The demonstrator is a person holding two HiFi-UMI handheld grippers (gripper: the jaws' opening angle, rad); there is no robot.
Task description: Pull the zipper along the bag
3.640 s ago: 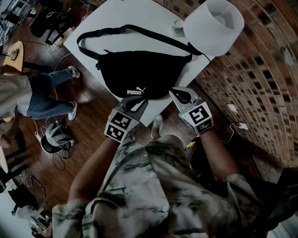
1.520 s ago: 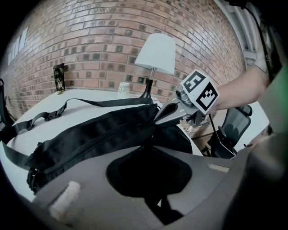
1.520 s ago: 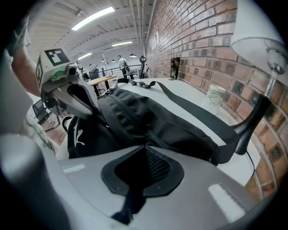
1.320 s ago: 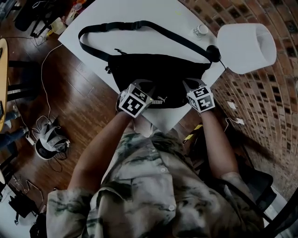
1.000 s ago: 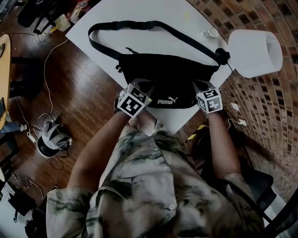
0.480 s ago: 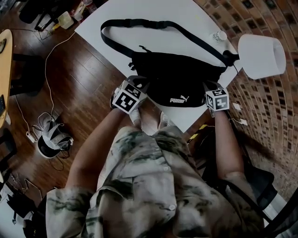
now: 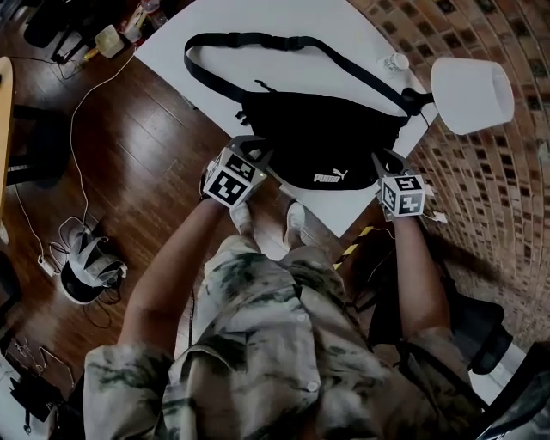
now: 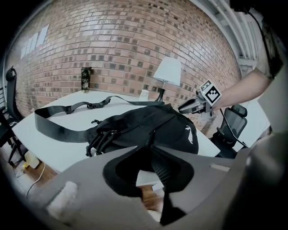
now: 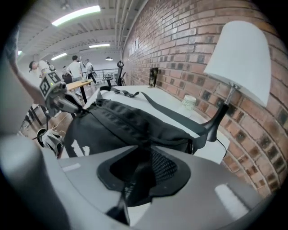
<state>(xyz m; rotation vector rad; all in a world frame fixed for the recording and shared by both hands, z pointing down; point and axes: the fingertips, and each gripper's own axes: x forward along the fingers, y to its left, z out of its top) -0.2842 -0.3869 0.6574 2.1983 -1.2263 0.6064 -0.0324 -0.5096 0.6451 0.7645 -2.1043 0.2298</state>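
A black waist bag (image 7: 318,137) with a white logo lies on the white table (image 7: 284,21), its strap (image 7: 223,39) looping toward the far side. My left gripper (image 7: 256,153) is at the bag's front left corner, jaws together on the fabric edge (image 8: 152,137). Its zipper pulls (image 8: 95,138) bunch at the left end. My right gripper (image 7: 379,160) is at the bag's front right end, shut on a pinch of fabric (image 9: 144,144). The zipper line (image 9: 120,117) runs along the bag's top. Each gripper shows in the other's view: right gripper (image 8: 182,108), left gripper (image 9: 77,108).
A white-shaded lamp (image 7: 471,93) stands at the table's right corner by the brick wall, with a small jar (image 7: 395,62) beside it. A dark can (image 8: 85,74) stands at the far edge. An office chair (image 8: 231,121) and floor cables with a headset (image 7: 82,275) lie around the table.
Both grippers, open and short of the bag 3.6 s ago, have reached its front edge and shut. Over the last second they have spread apart toward the bag's two ends.
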